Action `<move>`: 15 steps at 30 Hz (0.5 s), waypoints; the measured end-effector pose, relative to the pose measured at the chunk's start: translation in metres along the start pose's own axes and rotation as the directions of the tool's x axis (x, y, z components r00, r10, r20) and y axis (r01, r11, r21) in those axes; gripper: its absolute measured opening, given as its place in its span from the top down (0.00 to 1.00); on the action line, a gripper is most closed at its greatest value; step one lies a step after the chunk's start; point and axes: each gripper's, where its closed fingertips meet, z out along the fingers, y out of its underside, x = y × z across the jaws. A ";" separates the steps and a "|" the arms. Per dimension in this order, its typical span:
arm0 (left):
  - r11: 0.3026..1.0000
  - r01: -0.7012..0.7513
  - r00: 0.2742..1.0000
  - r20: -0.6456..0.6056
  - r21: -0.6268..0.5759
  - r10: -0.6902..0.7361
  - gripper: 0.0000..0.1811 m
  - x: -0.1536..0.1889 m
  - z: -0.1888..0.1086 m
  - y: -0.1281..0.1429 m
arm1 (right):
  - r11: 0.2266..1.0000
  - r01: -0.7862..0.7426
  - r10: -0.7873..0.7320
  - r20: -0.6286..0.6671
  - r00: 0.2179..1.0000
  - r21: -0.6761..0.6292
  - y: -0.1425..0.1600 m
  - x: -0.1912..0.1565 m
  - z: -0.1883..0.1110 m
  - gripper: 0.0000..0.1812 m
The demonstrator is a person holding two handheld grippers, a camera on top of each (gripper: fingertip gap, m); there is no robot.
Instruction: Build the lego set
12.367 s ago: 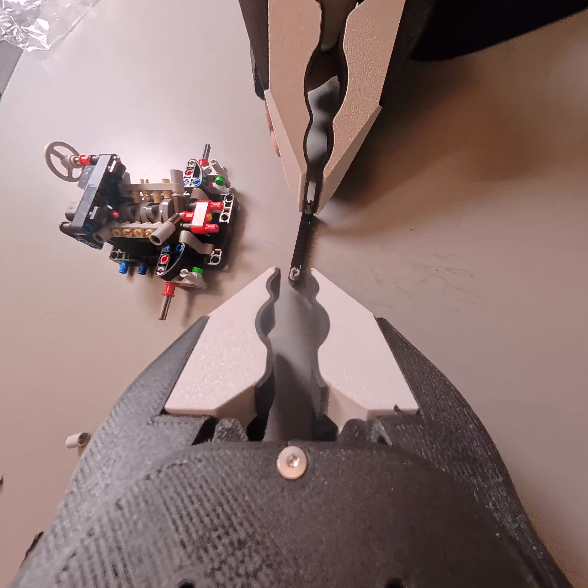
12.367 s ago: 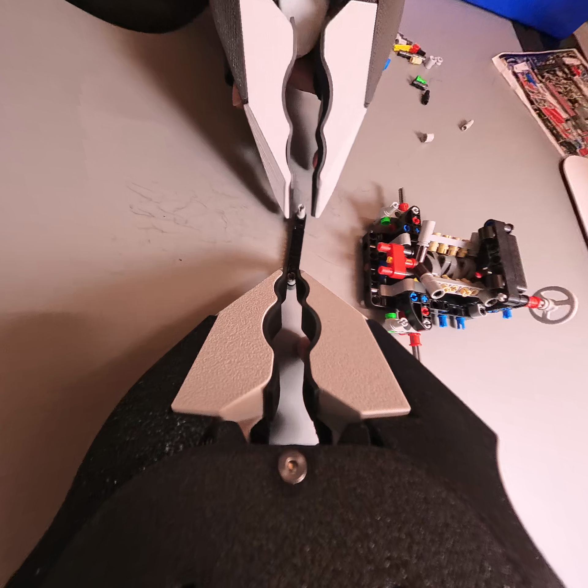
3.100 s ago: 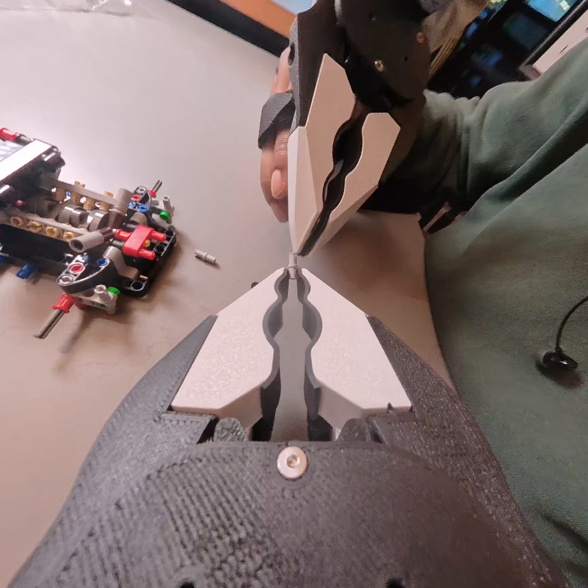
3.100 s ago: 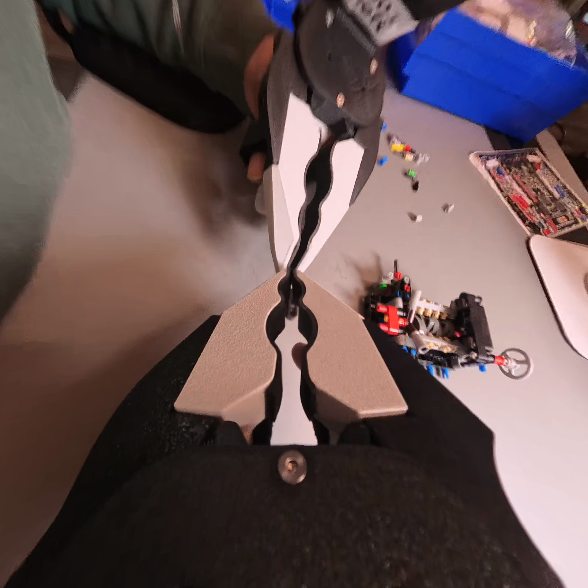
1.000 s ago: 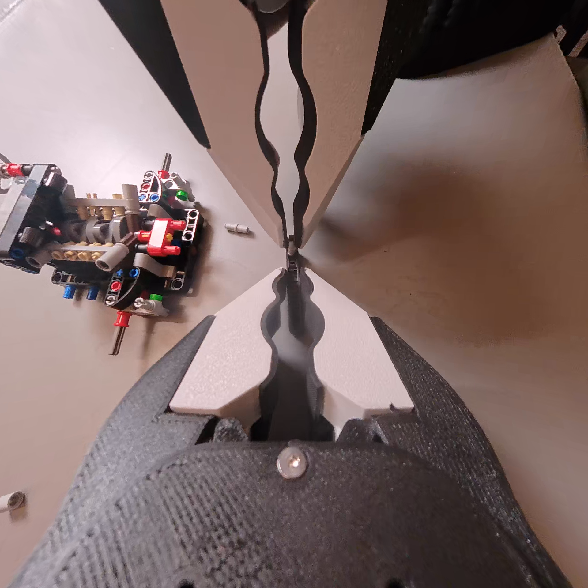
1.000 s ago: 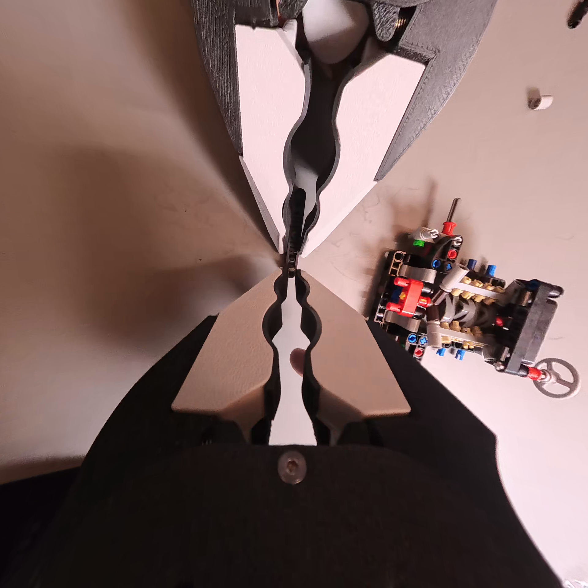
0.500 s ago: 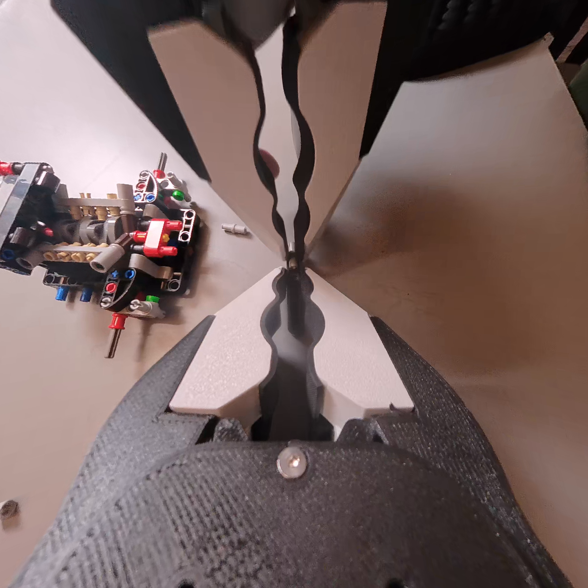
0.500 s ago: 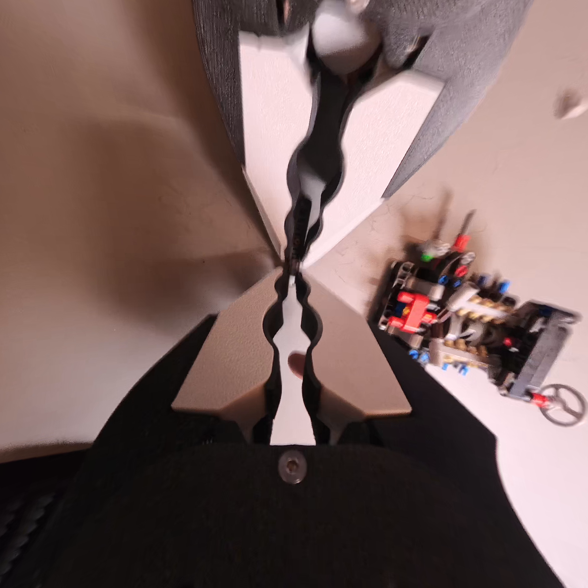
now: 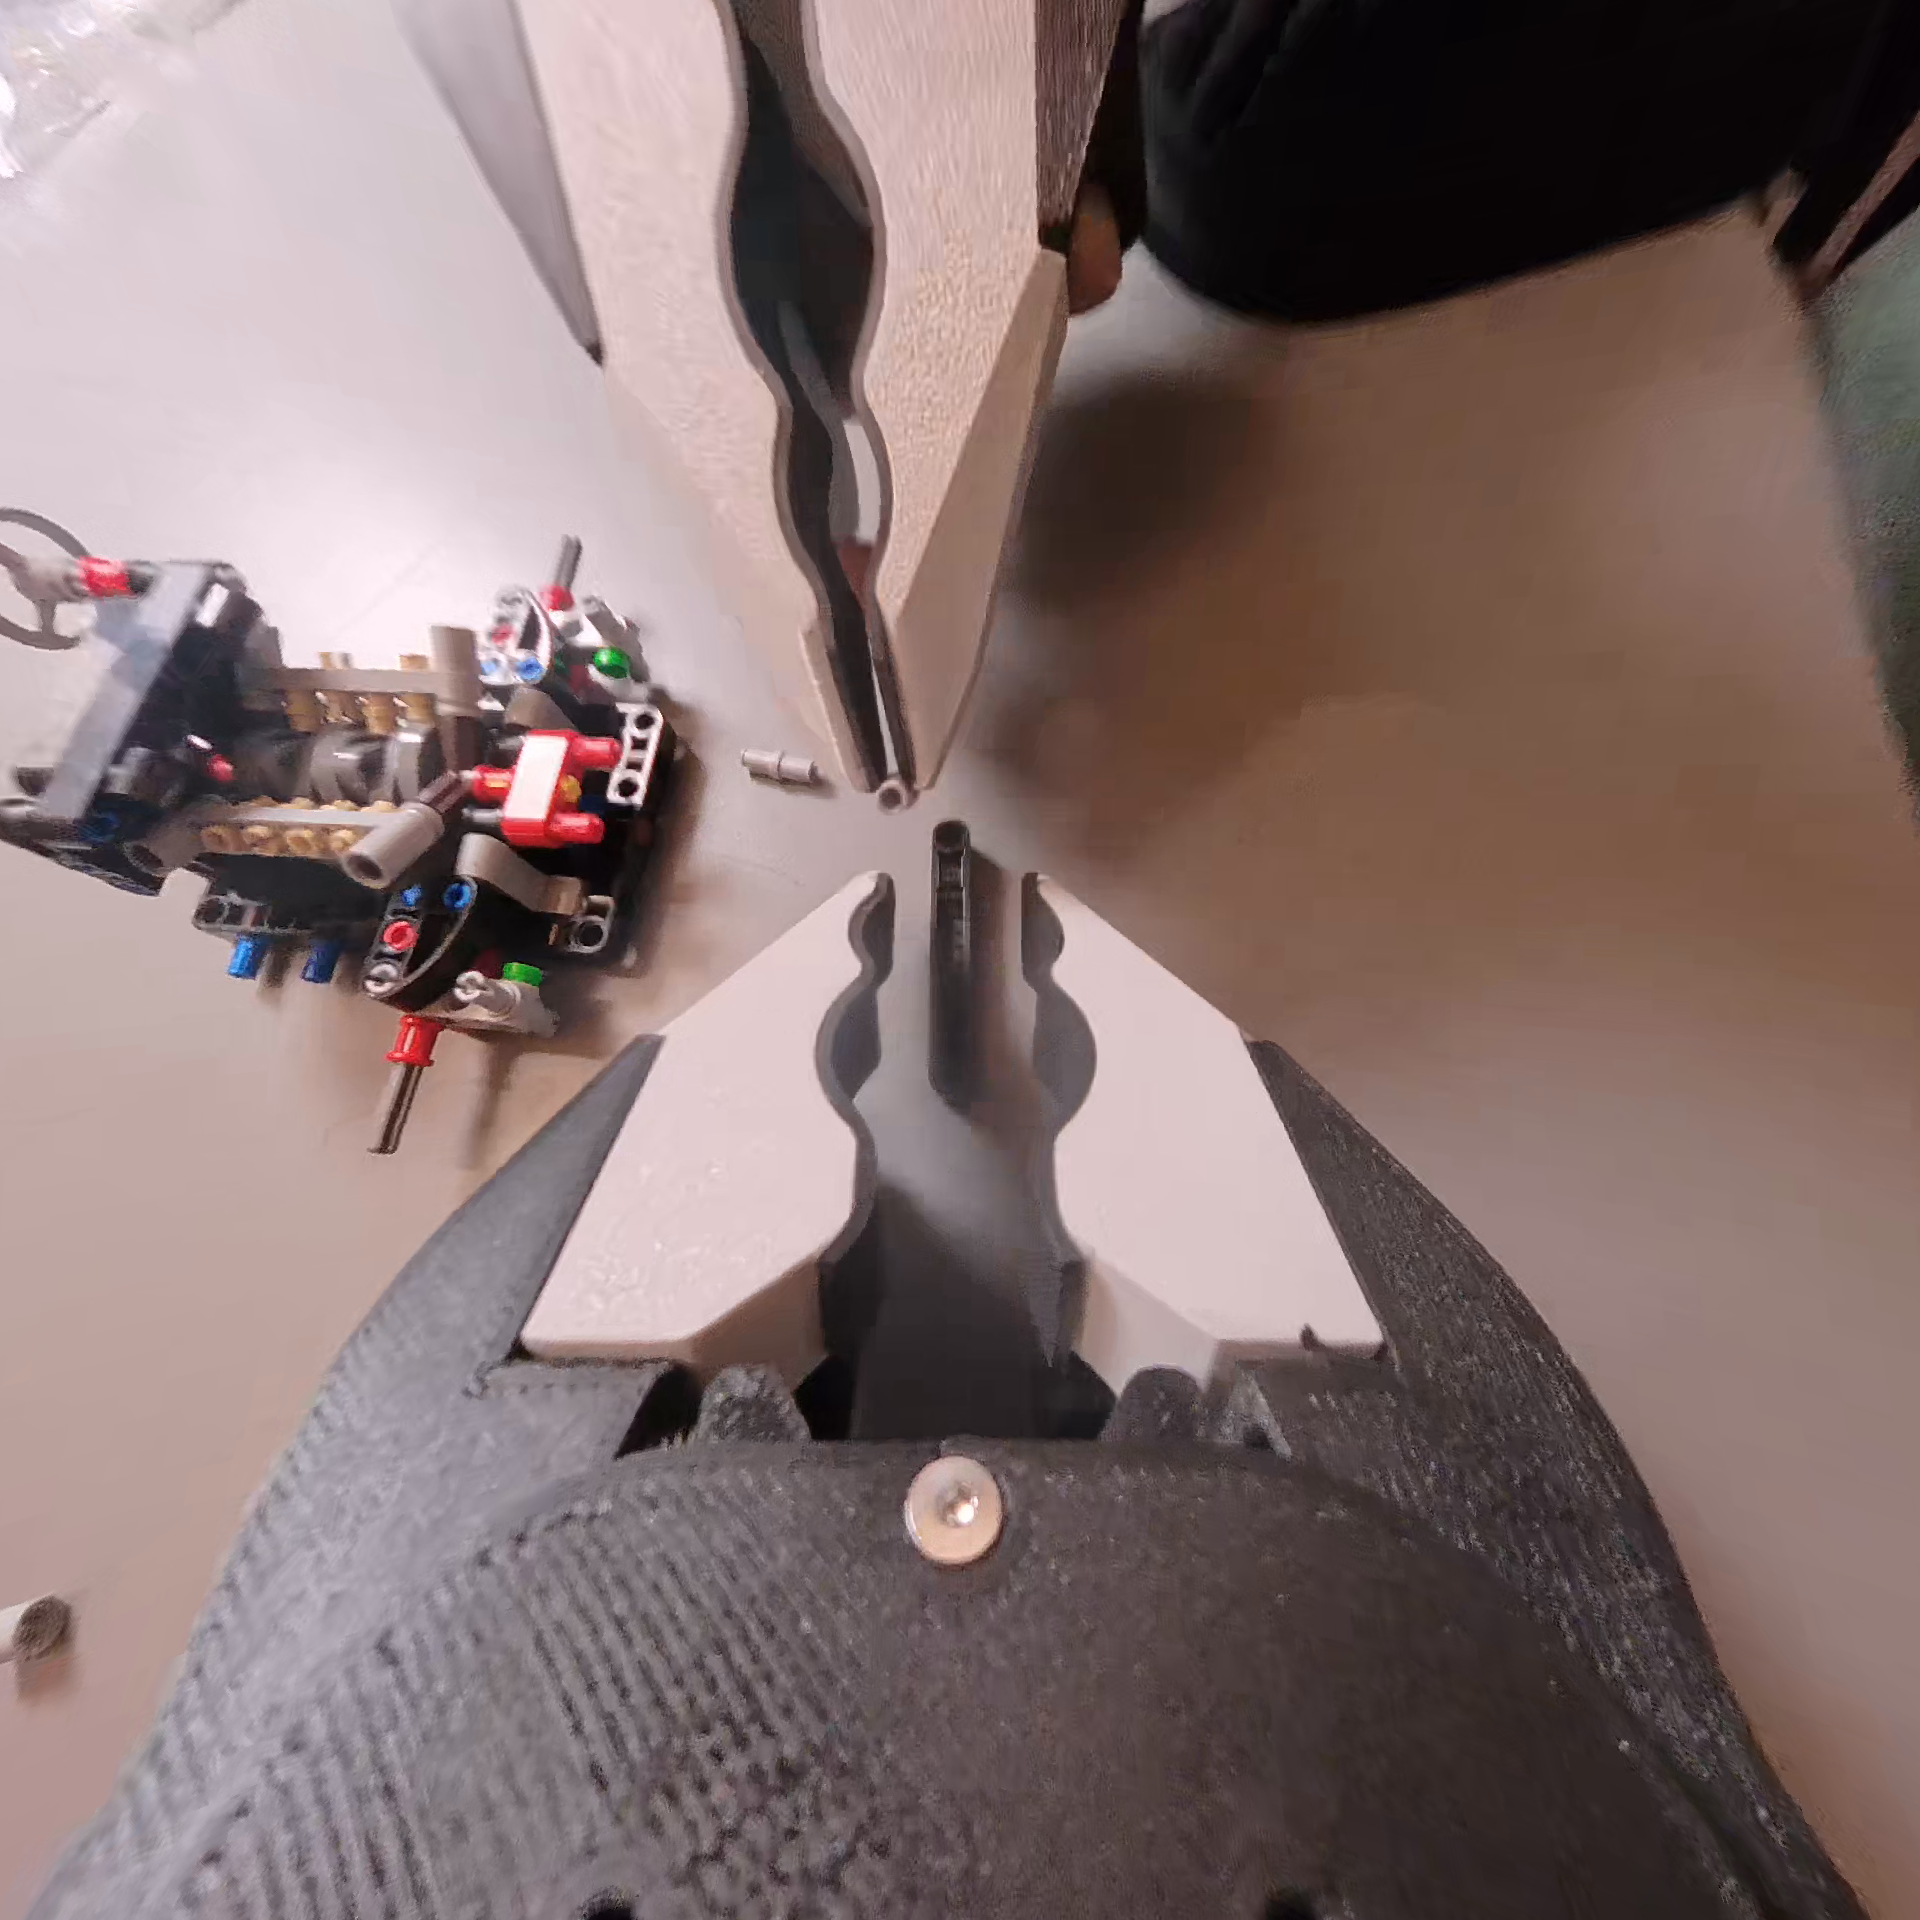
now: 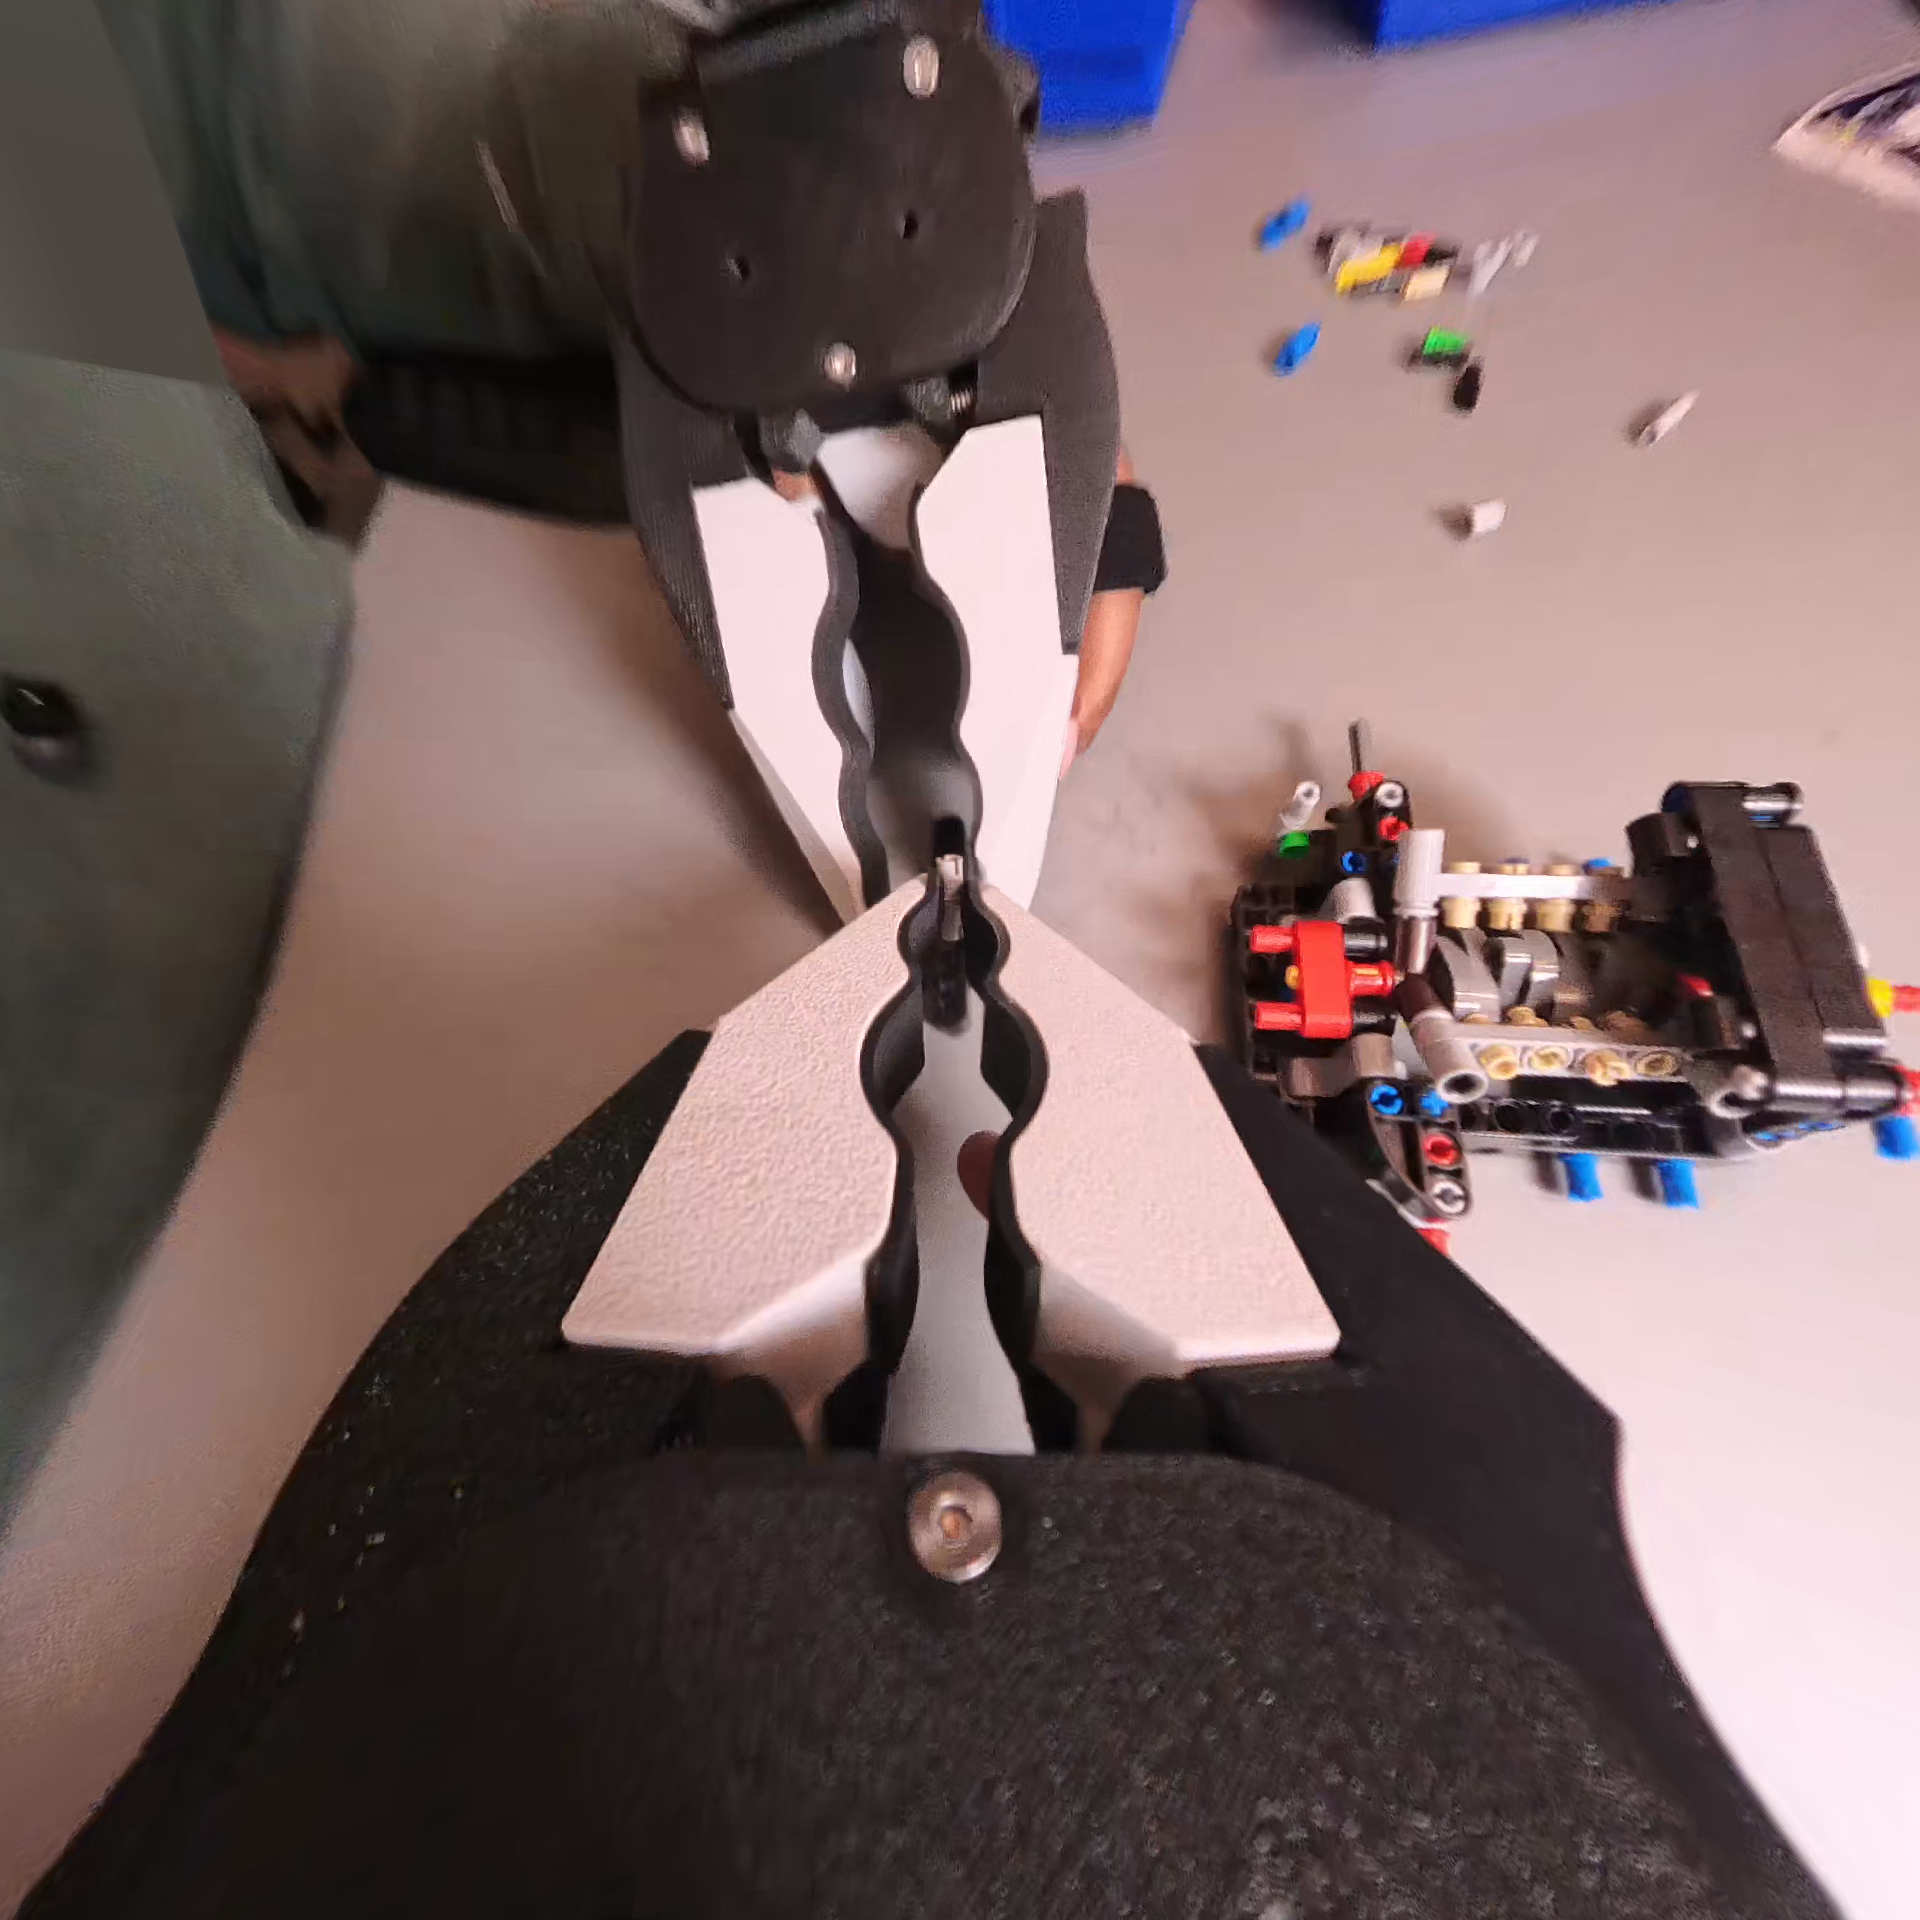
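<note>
Holding my left tongs (image 9: 956, 883) with the two pale fingers clearly apart, I gripped nothing in them: the slim black toothed lego beam (image 9: 953, 956) sat in the gap between the fingers, touching neither as far as I could see, and I could not tell whether it lay on the smooth beige table (image 9: 1455, 831) or hung just above it. My right tongs (image 10: 948, 896) pointed at the left ones, tip almost to tip, and were pinched nearly closed on a small light-grey lego pin (image 10: 948, 878), whose round end stood just beside the beam's near end without touching it. The partly built lego model (image 9: 343, 810), a black frame with grey, tan, red and blue parts and a grey steering wheel at one end, lay flat on the surface well in from the edges, off to the left of my left tongs and to the right of my right ones. A second loose light-grey pin (image 9: 779, 767) lay on the table between the model and the right tongs' tip. A scatter of small yellow, blue, green and black loose pieces (image 10: 1382, 265) lay blurred farther off, toward the far edge, where a blue plastic bin (image 10: 1081, 62) stood. My green sleeve (image 10: 156, 727) filled the side by the near edge.
</note>
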 end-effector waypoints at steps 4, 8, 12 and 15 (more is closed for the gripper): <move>0.956 0.160 0.987 -0.069 0.247 -0.147 0.90 -0.004 -0.025 -0.034 | 0.953 -0.092 0.098 -0.009 0.995 0.290 -0.029 0.001 -0.016 0.99; 0.867 0.221 0.973 -0.037 0.447 -0.229 0.89 -0.018 -0.049 -0.067 | 0.831 -0.205 0.236 0.006 0.972 0.517 -0.054 0.005 -0.033 0.99; 0.860 0.138 0.970 0.108 0.491 -0.218 0.93 -0.026 -0.057 -0.080 | 0.729 -0.286 0.318 0.062 0.946 0.622 -0.071 0.003 -0.041 0.99; 0.852 0.119 0.966 0.138 0.510 -0.217 0.96 -0.027 -0.063 -0.085 | 0.711 -0.291 0.327 0.066 0.943 0.640 -0.073 0.001 -0.041 0.99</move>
